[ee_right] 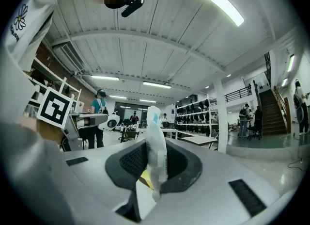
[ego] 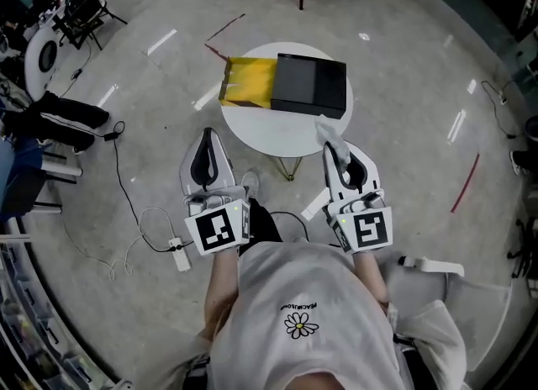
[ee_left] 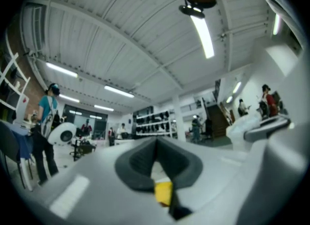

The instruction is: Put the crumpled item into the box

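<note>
Right tongs (ego: 336, 151) clamp crumpled white paper item (ee_right: 156, 141); left tongs (ego: 208, 155) together, empty. Step in hand is judged as transfer: carry the item over black rectangular box (ego: 311, 84), then release.

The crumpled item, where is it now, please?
Head view, right: the crumpled item is pinched in the right tongs at the table's near edge, before the box.

The crumpled item (ee_right: 156, 146) looks papery, the box (ego: 311, 84) matt.

The round surface (ego: 252, 132) is white, the box (ego: 311, 84) black with a yellow flap (ego: 248, 81). The crumpled item (ego: 329, 134) is white. Left claw (ego: 208, 138) and right claw (ego: 338, 155): pale grey, black pads (ego: 204, 163), black-and-white square markers (ego: 220, 230).
</note>
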The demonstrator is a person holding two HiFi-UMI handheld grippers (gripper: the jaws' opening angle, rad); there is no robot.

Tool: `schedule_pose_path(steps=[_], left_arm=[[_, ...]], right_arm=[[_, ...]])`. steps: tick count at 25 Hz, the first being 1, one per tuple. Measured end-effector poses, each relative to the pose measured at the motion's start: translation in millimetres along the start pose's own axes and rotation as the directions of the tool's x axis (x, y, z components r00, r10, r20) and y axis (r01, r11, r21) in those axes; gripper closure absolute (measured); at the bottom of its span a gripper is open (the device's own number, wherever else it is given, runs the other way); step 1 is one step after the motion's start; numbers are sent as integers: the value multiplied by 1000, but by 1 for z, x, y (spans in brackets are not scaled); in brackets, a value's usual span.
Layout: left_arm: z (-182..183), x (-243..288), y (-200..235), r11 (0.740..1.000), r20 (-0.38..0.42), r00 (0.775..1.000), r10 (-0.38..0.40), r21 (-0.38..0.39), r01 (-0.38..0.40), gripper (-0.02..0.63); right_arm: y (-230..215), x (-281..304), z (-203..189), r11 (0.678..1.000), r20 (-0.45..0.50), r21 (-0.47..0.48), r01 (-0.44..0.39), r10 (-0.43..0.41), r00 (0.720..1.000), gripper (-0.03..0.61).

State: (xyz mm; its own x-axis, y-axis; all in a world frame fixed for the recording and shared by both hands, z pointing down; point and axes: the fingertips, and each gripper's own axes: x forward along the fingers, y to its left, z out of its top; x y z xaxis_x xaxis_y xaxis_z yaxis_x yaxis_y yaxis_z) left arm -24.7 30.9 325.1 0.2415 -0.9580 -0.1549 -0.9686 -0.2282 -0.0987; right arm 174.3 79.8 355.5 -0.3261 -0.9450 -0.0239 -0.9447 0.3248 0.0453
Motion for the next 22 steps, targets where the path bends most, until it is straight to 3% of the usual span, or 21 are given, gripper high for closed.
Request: schedule_pose_path(steps=[9,13,22], left_arm=[[-13,139,82,996,13,996,-87,-21,87,615],[-21,192,120,991,13,991,-130,15,130,615],[-40,244,155,991,-15,991,-134,-2,134,615]], right_arm=[[-1,152,14,995,-22,-1,100,-100,995,525],[3,213,24,989,-6,-6,149,-149,989,525],[3,276,20,986,-19,-9,167,-167,986,525]])
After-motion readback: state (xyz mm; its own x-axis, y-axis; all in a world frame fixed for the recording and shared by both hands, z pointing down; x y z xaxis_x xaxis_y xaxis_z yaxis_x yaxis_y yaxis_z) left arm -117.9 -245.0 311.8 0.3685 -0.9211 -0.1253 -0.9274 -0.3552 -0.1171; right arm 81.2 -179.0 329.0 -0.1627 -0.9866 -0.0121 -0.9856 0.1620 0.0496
